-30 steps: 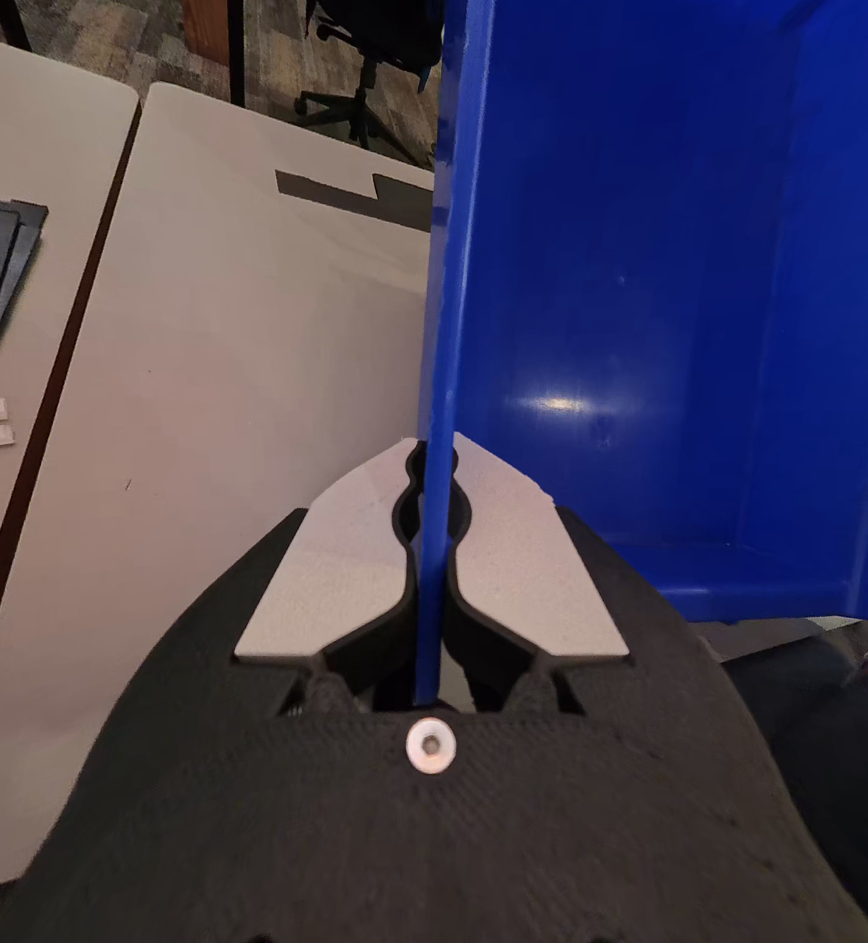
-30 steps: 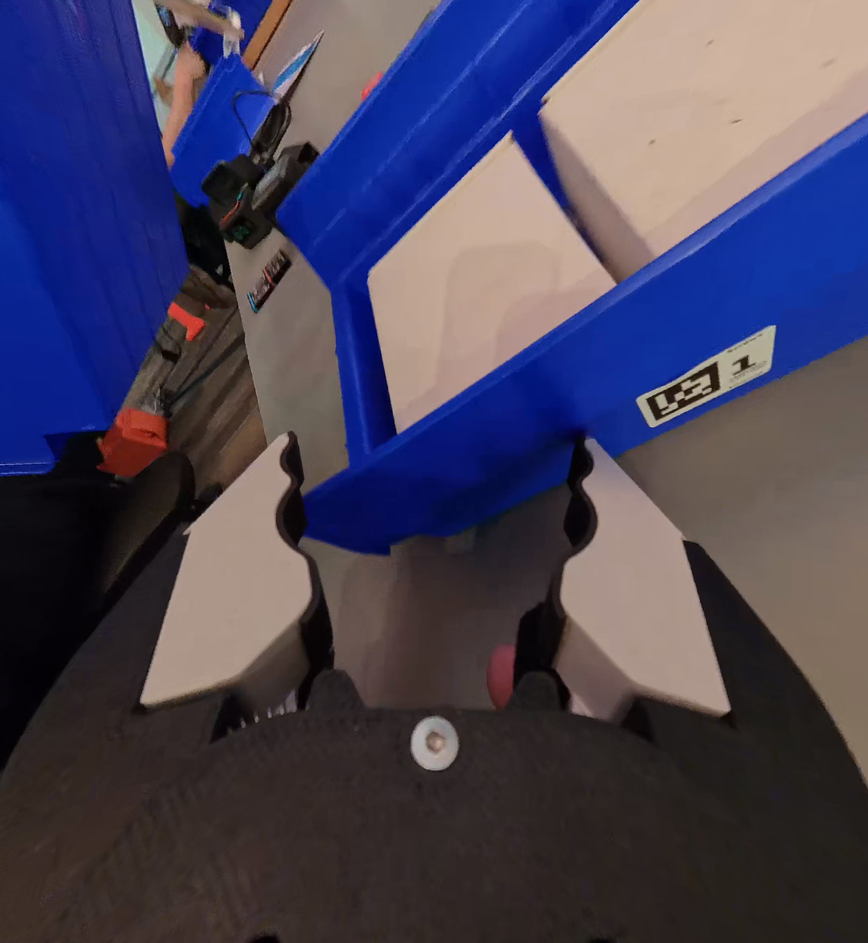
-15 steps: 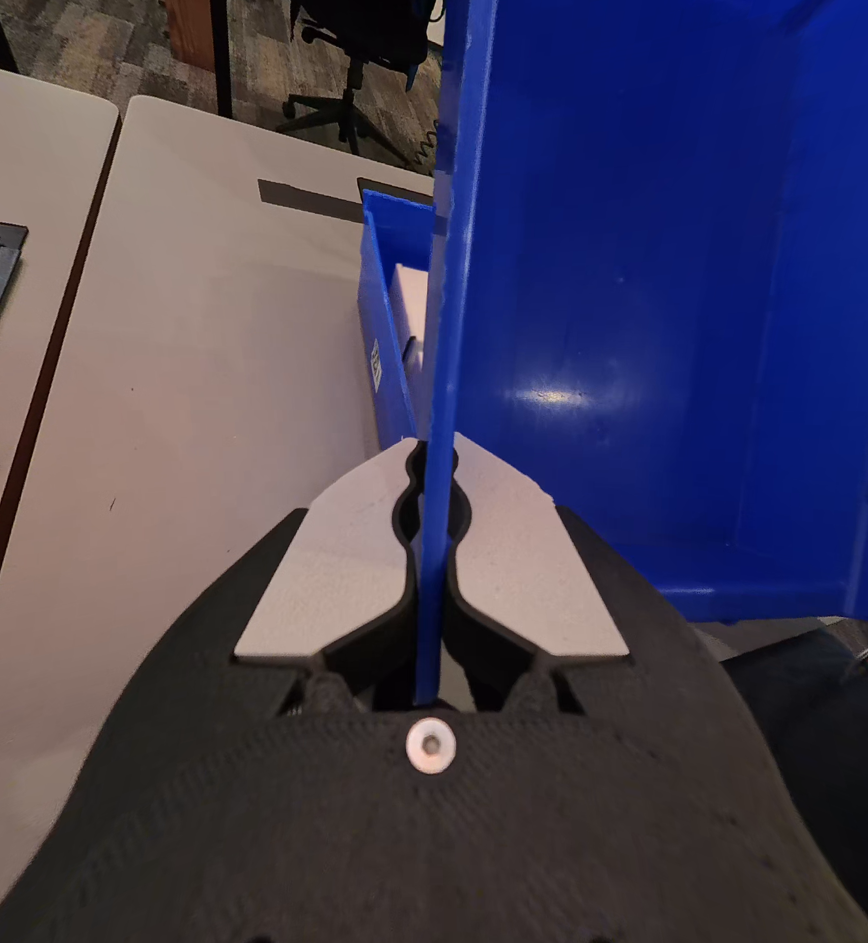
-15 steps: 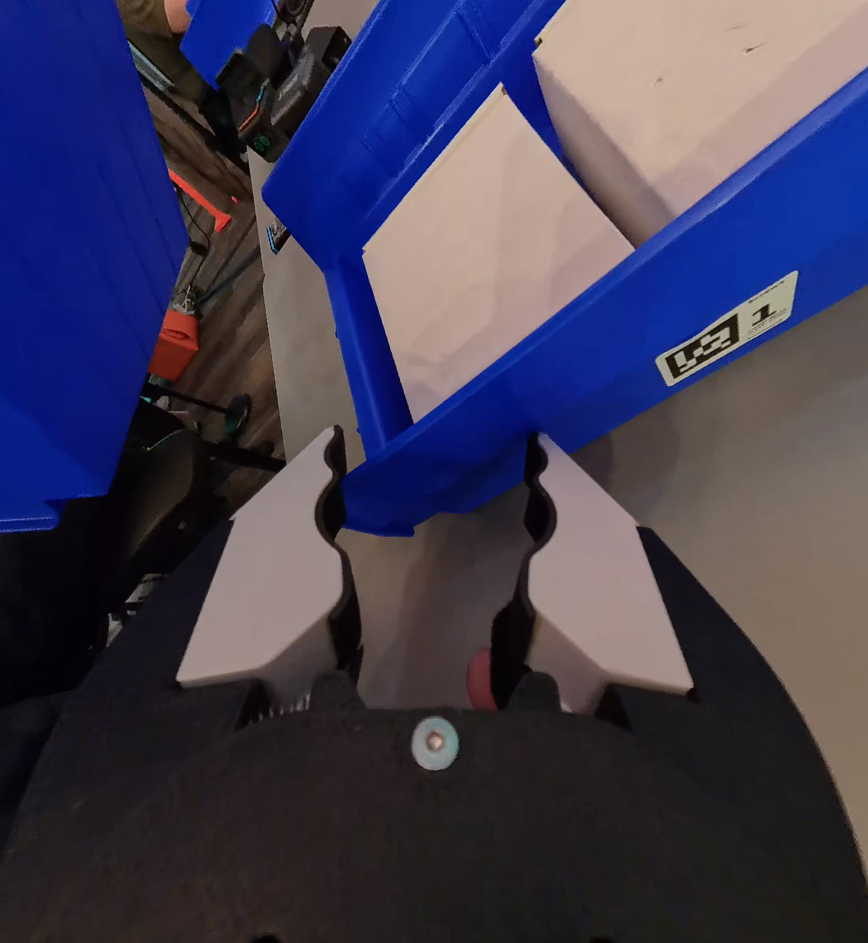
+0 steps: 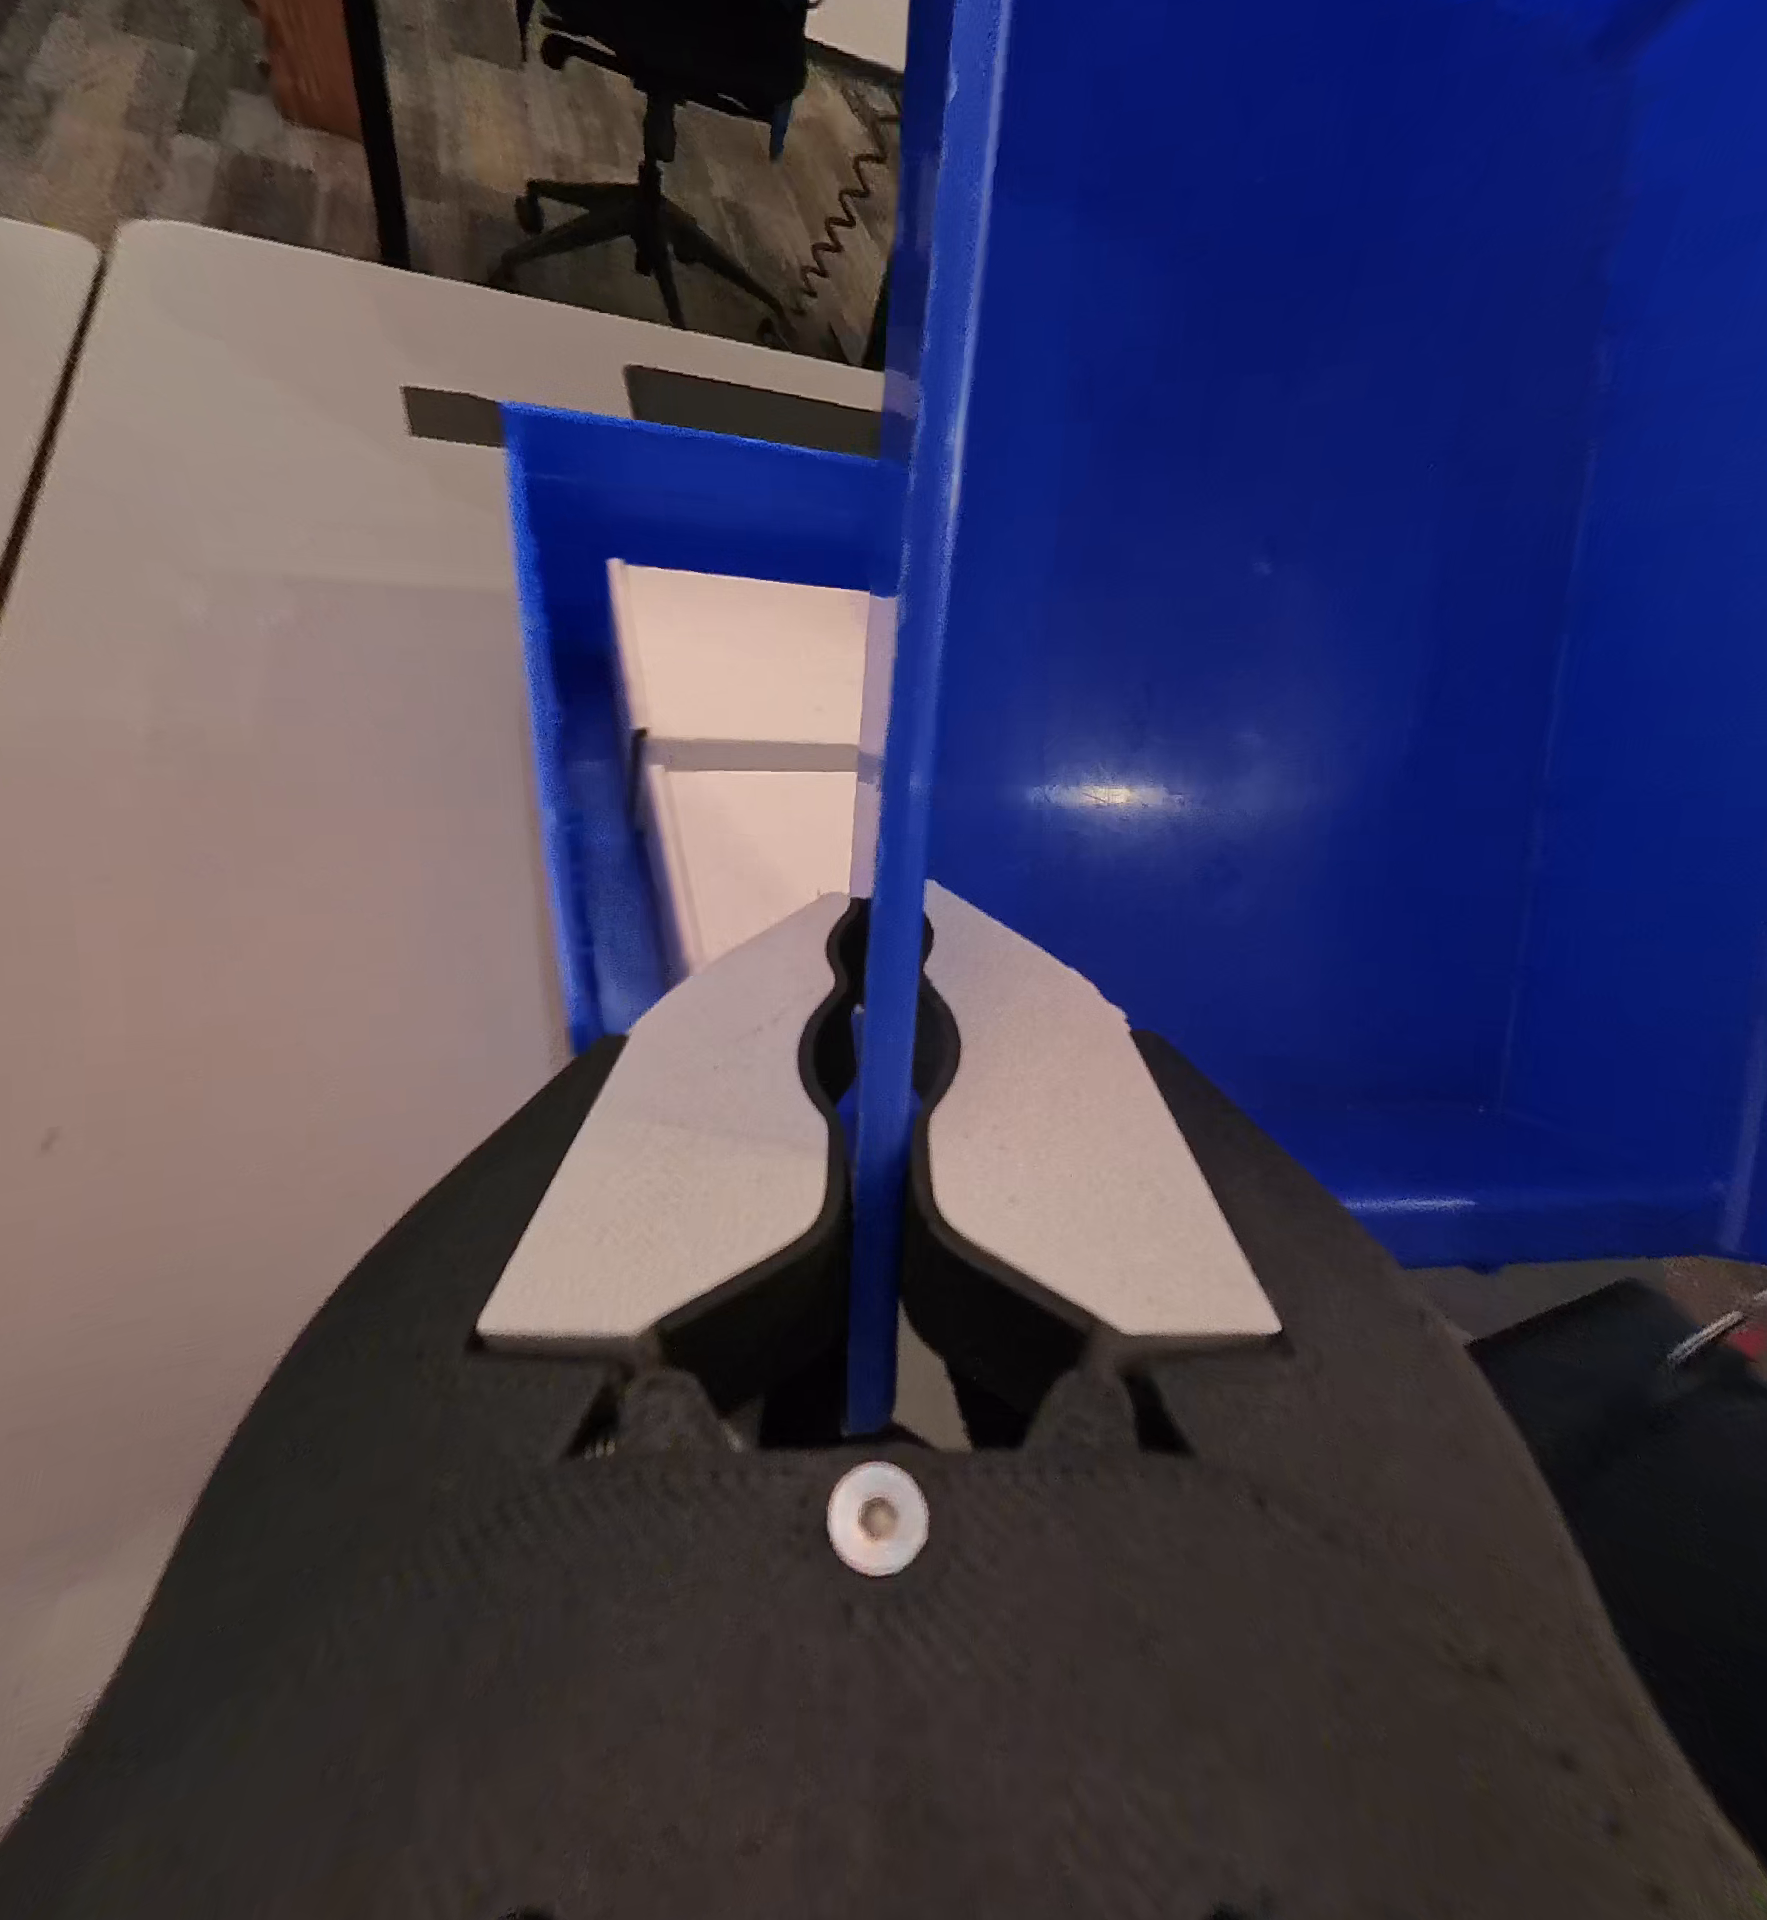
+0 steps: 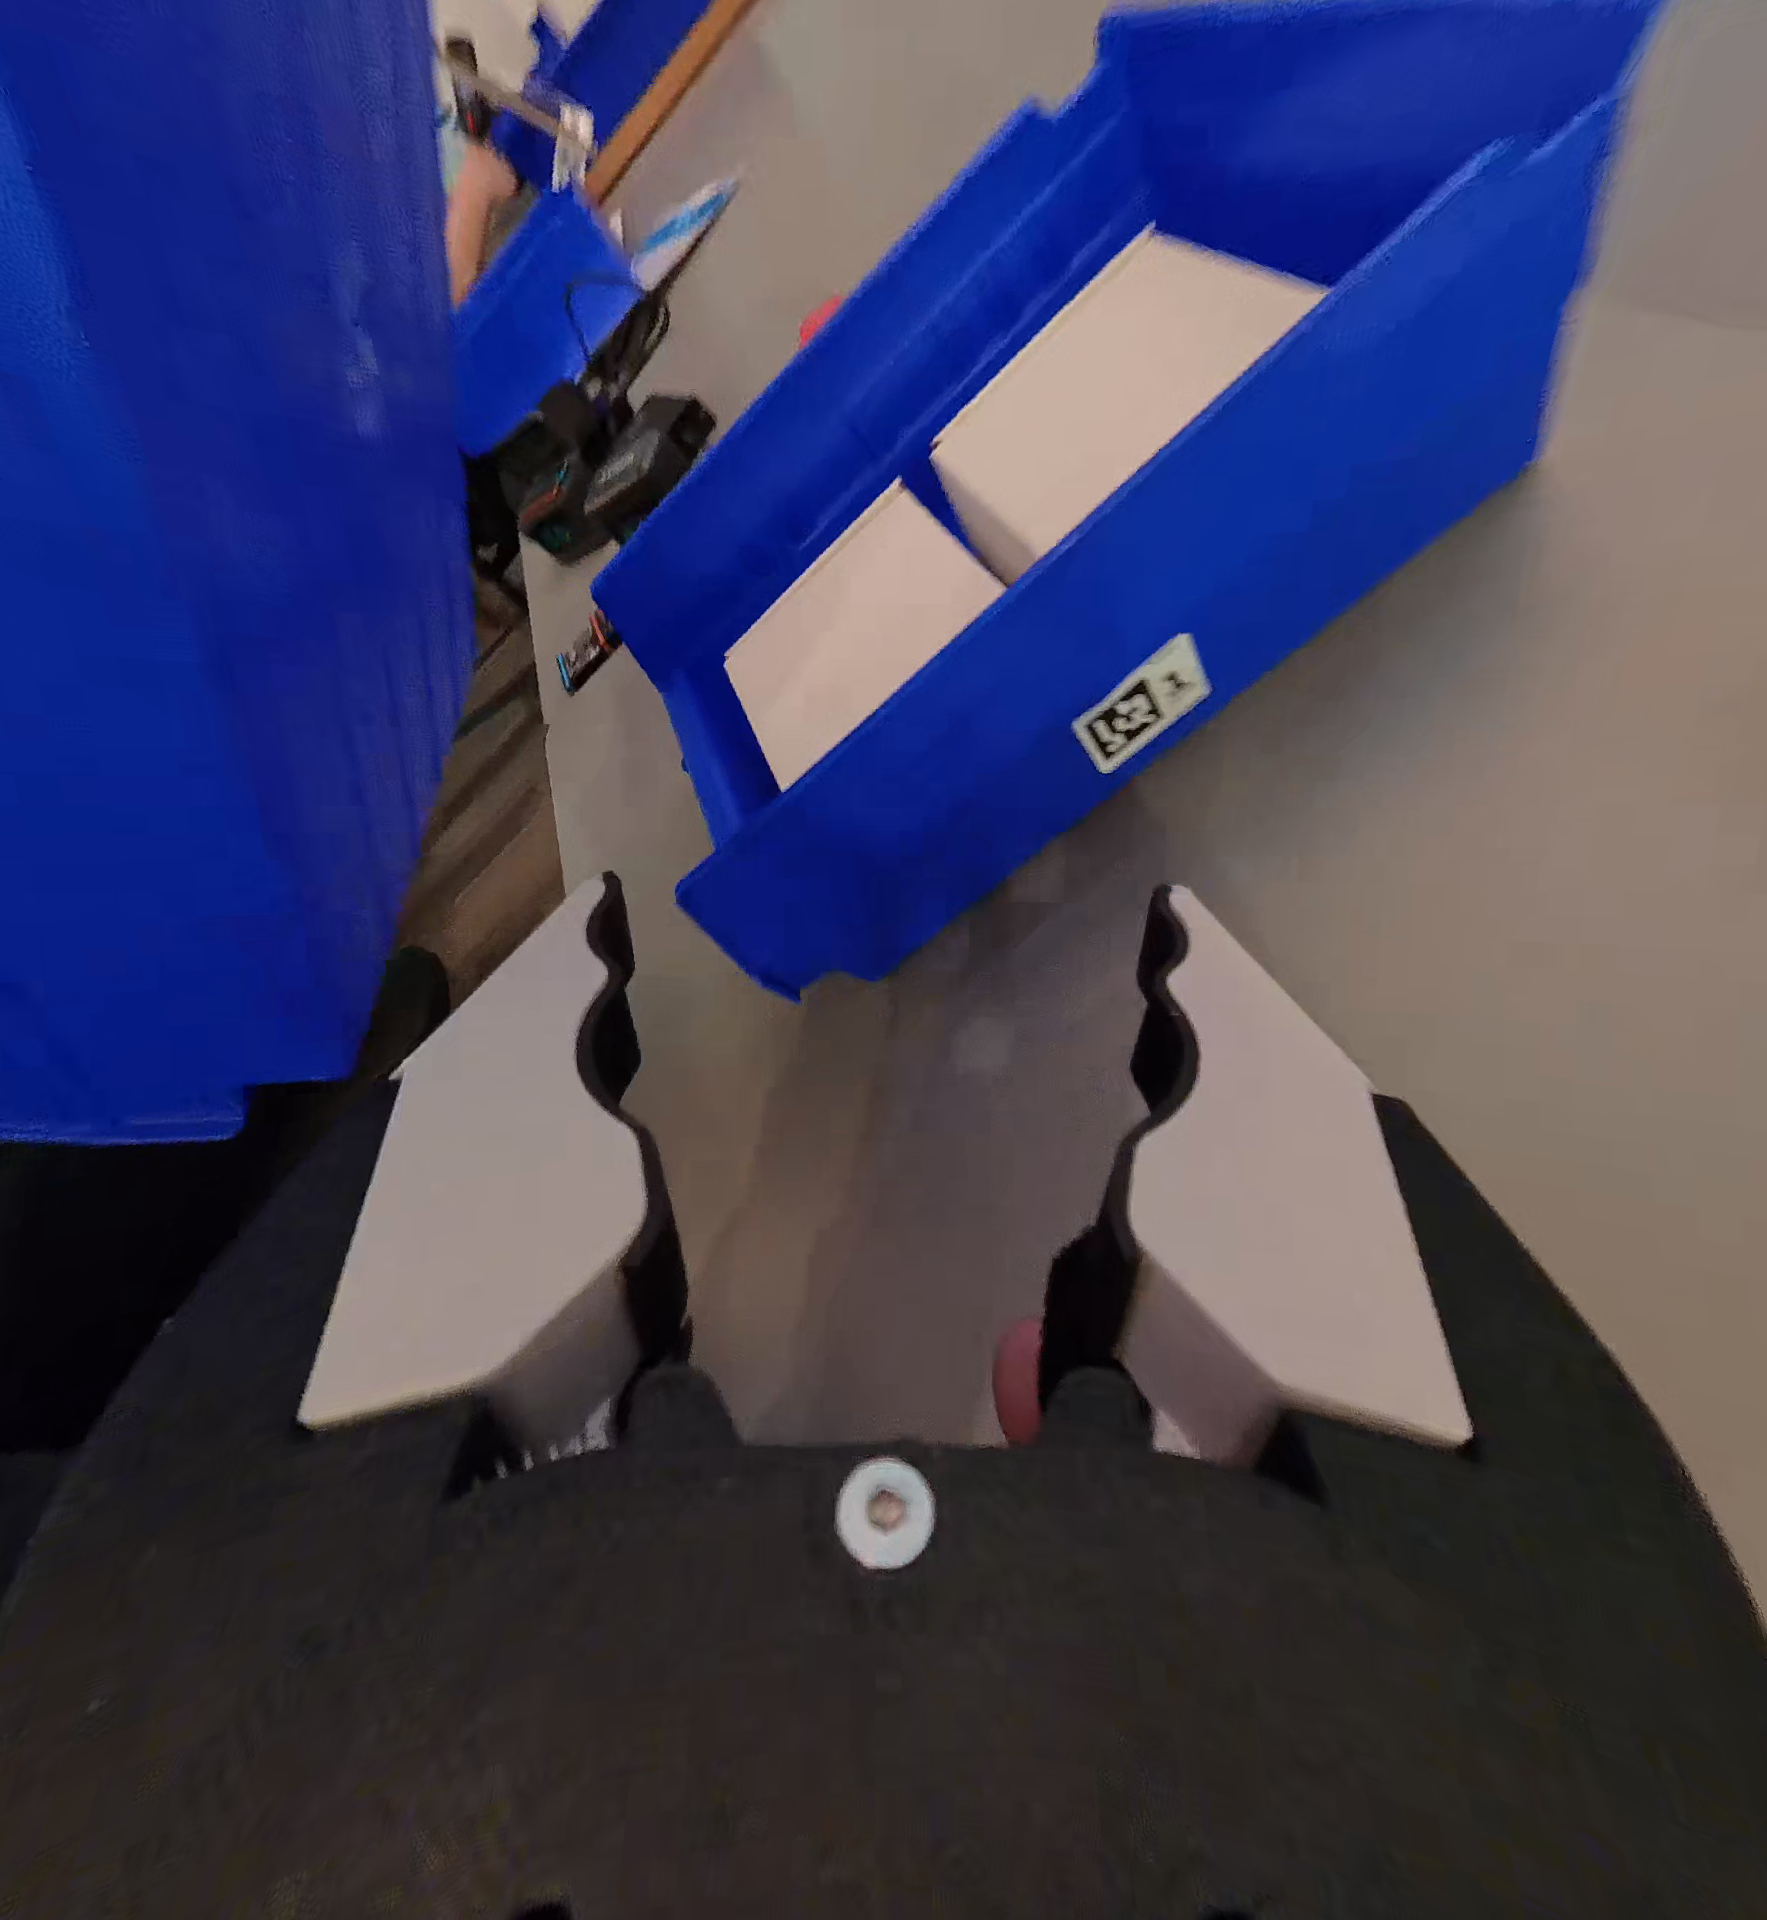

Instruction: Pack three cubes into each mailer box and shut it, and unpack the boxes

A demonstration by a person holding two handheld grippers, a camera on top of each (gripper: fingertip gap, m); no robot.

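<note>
Each handheld gripper had a broad black body with a woven, textured surface and one round silver screw at its centre. The left gripper (image 5: 887,925) carried two pale grey fingers (image 5: 692,1153) with wavy black inner edges. The right gripper (image 6: 884,904) matched it, with a small pink part beside its right finger base.

— The held bin (image 5: 1326,623)? Glossy blue plastic, smooth inside, grainy outside.
— And the white boxes (image 6: 858,634) in the other bin (image 6: 1357,436)?
— Matt, probably cardboard; it's blurred. The table (image 5: 235,779) looks smooth and matt.
</note>
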